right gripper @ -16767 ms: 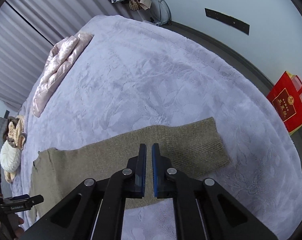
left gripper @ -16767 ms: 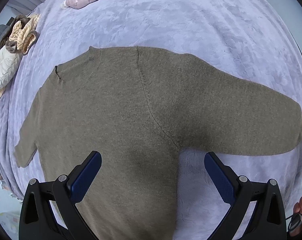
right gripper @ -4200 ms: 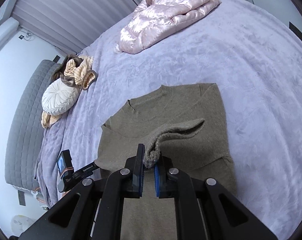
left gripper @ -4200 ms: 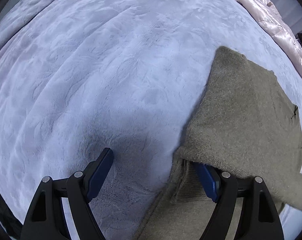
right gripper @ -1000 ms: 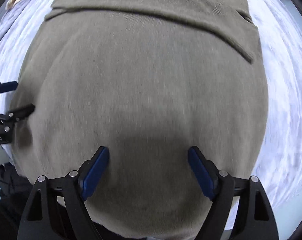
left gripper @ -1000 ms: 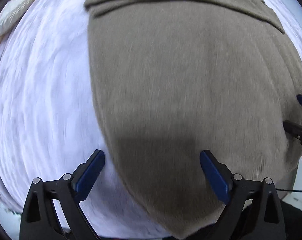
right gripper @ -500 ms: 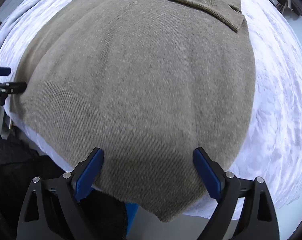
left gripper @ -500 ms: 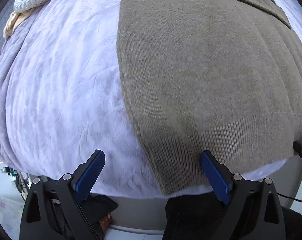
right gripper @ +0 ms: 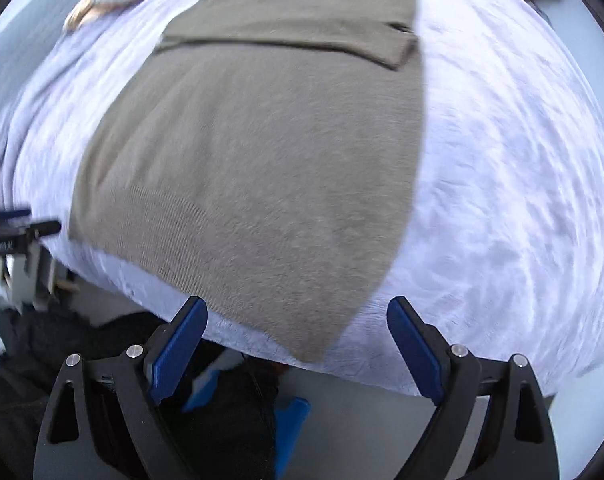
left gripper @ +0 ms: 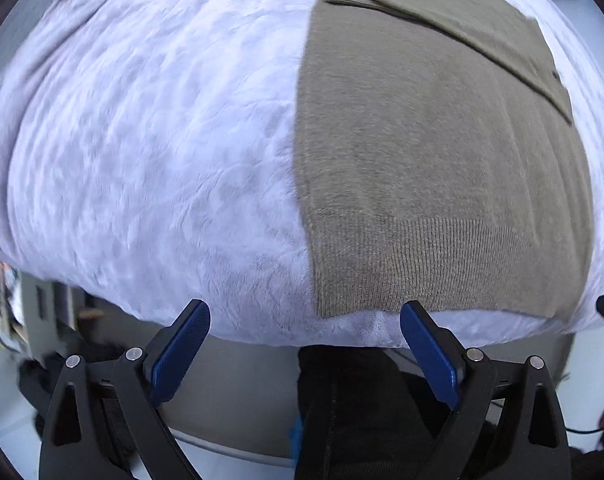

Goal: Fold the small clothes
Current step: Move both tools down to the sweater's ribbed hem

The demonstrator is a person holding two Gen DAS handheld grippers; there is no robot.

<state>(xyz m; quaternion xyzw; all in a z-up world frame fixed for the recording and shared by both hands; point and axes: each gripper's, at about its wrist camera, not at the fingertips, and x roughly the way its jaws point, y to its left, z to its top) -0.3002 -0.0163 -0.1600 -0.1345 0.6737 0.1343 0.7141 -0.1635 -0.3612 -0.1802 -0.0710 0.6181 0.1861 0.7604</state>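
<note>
Sweater [left gripper: 442, 152] flat on bed [left gripper: 142, 140], sleeves folded across; left tongs [left gripper: 305, 344] and right tongs [right gripper: 297, 344] both wide, holding nothing.

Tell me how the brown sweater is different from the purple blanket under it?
The olive-brown sweater is a fine knit with a ribbed hem; the lavender blanket is plush with a pressed pattern. The sweater is far smaller, folded into a neat rectangle with sleeves tucked across its top; the blanket spreads over the whole bed. Both lie flat, and neither is held by a hand-held gripper.
</note>
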